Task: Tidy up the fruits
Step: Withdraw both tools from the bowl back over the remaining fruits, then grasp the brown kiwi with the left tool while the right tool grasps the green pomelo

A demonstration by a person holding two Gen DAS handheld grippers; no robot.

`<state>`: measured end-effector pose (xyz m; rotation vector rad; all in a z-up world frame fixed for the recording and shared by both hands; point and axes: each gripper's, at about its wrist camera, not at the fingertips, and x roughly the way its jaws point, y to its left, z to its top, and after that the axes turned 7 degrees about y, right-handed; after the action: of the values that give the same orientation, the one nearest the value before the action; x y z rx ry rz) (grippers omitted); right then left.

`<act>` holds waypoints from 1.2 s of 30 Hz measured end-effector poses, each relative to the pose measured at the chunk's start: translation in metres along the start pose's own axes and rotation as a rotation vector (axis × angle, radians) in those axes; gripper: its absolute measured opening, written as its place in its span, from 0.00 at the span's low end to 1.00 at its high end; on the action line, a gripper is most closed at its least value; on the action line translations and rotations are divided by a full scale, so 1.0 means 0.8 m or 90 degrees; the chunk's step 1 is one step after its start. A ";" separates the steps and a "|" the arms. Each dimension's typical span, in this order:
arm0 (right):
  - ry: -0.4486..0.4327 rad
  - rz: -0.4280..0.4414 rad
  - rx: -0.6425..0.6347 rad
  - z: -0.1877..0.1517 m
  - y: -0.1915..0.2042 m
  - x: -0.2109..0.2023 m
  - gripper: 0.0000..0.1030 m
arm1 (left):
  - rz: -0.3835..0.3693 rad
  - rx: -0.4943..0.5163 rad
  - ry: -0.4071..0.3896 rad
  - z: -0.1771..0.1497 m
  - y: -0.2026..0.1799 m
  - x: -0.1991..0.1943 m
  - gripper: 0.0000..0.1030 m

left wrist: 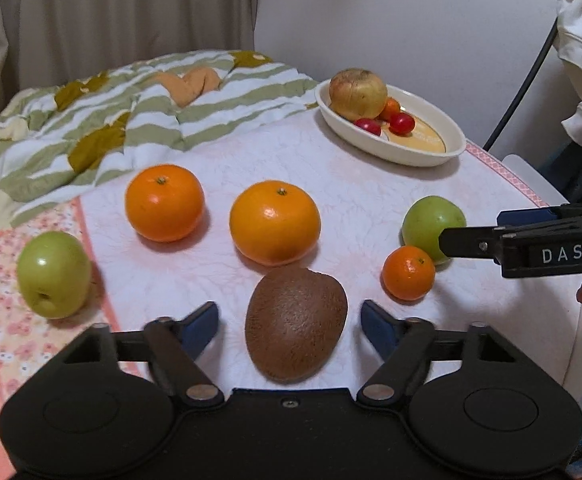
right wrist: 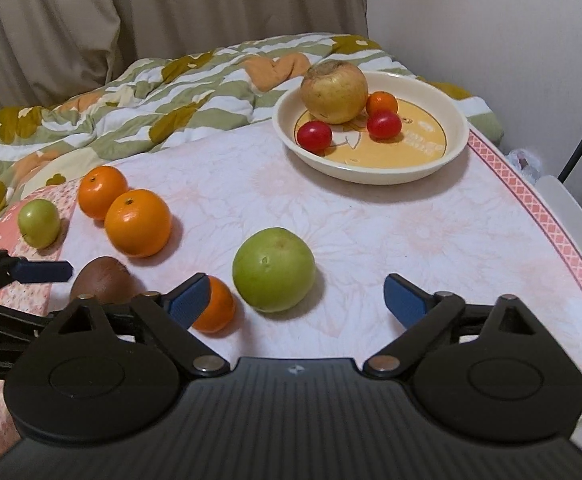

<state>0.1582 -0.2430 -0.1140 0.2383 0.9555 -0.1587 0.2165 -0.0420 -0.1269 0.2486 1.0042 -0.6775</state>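
In the left wrist view, the left gripper [left wrist: 289,322] is seen with its blue-padded fingers [left wrist: 201,326] spread on either side of a fuzzy brown kiwi [left wrist: 296,324], a gap being left on each side so that nothing is pinched. At twelve o'clock from the kiwi a large orange [left wrist: 275,222] is found, with a second orange [left wrist: 165,202] at eleven, a small mandarin [left wrist: 408,273] at three and a green apple [left wrist: 53,274] at nine. A cream oval dish [left wrist: 431,152] holding a yellow-brown apple [left wrist: 357,93] and red cherry tomatoes [left wrist: 402,123] is placed at one o'clock on the pale flowered tablecloth [left wrist: 331,168]. In the right wrist view, the right gripper [right wrist: 297,300] is held wide apart, empty, with a round green apple [right wrist: 273,270] lying just ahead at eleven o'clock, untouched.
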 end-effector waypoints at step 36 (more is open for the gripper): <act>-0.007 0.065 0.019 0.018 -0.002 -0.004 0.66 | 0.026 -0.046 -0.031 -0.008 -0.018 -0.040 0.56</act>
<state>0.1672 -0.2481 -0.1035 0.3128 0.9284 -0.0797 0.1916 -0.0367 -0.1023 0.1885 0.9729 -0.6068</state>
